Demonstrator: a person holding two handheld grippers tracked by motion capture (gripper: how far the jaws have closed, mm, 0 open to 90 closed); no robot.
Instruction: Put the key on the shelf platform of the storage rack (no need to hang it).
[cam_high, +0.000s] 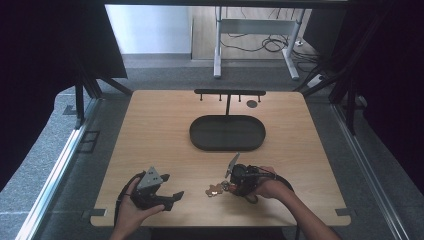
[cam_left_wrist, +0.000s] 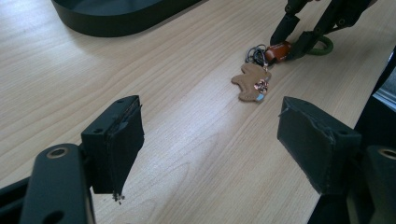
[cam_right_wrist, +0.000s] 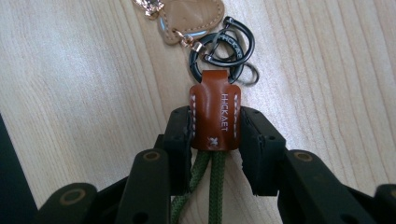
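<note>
From the high view, the wooden table (cam_high: 165, 130) carries a black oval tray (cam_high: 227, 133) with a black peg rack (cam_high: 229, 93) behind it. The left gripper (cam_high: 169, 190) rests near the front edge, and the right gripper (cam_high: 226, 186) touches a keychain (cam_high: 216, 190) beside it.

The left gripper view shows its jaws spread wide over bare wood, the tan bear-shaped charm (cam_left_wrist: 251, 82) lying well ahead.

The right gripper view reveals the detail: its jaws pinch the brown leather tab (cam_right_wrist: 215, 115), with green cord (cam_right_wrist: 210, 186) trailing back and black rings (cam_right_wrist: 229, 47) ahead.
</note>
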